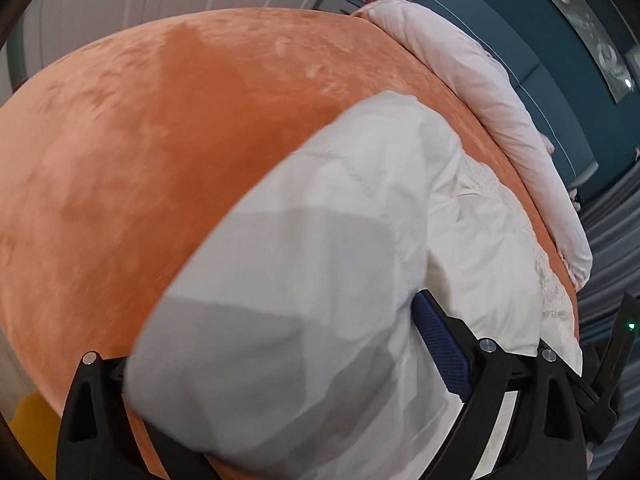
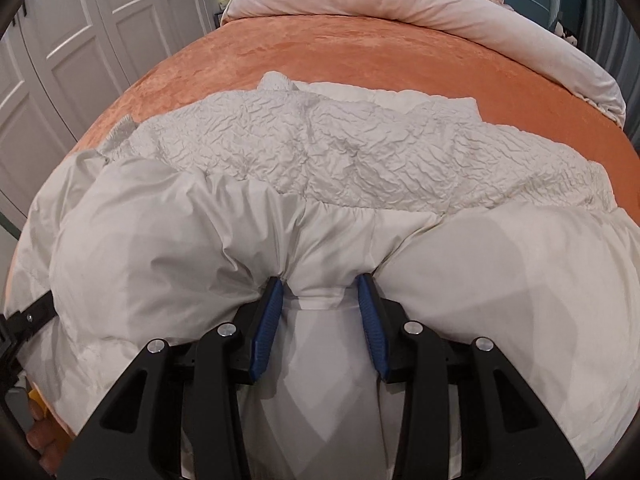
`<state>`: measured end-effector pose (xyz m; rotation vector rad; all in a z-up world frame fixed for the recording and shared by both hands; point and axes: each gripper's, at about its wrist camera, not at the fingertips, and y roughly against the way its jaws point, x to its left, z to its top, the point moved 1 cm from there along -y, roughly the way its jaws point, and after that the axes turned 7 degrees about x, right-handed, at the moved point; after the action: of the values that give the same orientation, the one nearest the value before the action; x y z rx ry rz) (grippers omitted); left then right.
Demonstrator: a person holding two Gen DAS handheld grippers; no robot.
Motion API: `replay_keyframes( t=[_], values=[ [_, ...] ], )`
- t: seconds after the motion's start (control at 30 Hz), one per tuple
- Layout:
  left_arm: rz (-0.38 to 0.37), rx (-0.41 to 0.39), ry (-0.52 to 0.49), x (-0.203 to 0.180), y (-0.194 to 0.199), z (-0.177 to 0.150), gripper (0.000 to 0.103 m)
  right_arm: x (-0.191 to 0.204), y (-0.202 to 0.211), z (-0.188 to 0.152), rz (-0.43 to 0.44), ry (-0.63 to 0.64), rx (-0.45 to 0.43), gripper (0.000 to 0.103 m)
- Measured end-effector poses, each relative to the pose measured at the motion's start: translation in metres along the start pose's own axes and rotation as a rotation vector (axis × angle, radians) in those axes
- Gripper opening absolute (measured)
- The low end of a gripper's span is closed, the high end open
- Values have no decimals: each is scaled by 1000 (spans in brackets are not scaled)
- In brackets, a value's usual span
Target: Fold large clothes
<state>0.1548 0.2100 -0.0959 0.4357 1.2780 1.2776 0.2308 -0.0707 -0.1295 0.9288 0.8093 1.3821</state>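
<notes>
A white puffy jacket (image 2: 320, 152) lies spread on the orange bedspread (image 2: 360, 52), its crinkled quilted lining facing up at the middle. My right gripper (image 2: 320, 292) is shut on a bunched fold at the jacket's near edge, and both blue pads (image 2: 272, 312) pinch the cloth. In the left wrist view a thick smooth fold of the jacket (image 1: 280, 280) fills the wide space between the jaws of my left gripper (image 1: 276, 332). One blue pad (image 1: 440, 344) lies against the cloth. The other finger is hidden under the fold.
A rolled pale pink duvet (image 2: 440, 8) lies along the bed's far edge. White panelled wardrobe doors (image 2: 80, 40) stand to the left. A teal wall (image 1: 520, 40) and grey curtains (image 1: 612, 240) are on the right. The orange bedspread (image 1: 160, 140) is bare on the left.
</notes>
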Motion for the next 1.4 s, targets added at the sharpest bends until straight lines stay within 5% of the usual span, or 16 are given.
replay_keyframes(
  t=[0.1,0.17,0.27,0.43,0.57,0.7,0.83,1.03,1.13,1.2,1.4],
  values=[
    [-105,37,5,-8,6,6,37,2,-2,2,-11,5,3,38],
    [-134,22,-14,-16,18,8,22,3,-3,3,-12,6,4,38],
    [-173,3,-56,-33,42,10,14,3,-1,4,-9,13,21,38],
    [-203,-23,-104,-49,71,11,12,-8,50,3,66,-8,-15,37],
    [-189,-2,-85,-44,66,11,12,-18,83,-27,114,8,1,17],
    [-171,13,-68,-40,64,7,12,-10,54,-61,141,65,131,13],
    [-151,14,-76,-42,66,4,11,-1,32,-63,101,114,141,13],
    [-146,5,-107,-48,75,3,11,-19,79,-59,243,2,146,13],
    [-143,5,-109,-55,76,0,11,-10,47,-76,244,41,236,12],
    [-135,2,-119,-63,77,-3,11,-4,29,-82,209,79,212,10],
    [-107,-35,-229,-102,95,-7,11,-21,49,-63,287,36,236,10]
  ],
)
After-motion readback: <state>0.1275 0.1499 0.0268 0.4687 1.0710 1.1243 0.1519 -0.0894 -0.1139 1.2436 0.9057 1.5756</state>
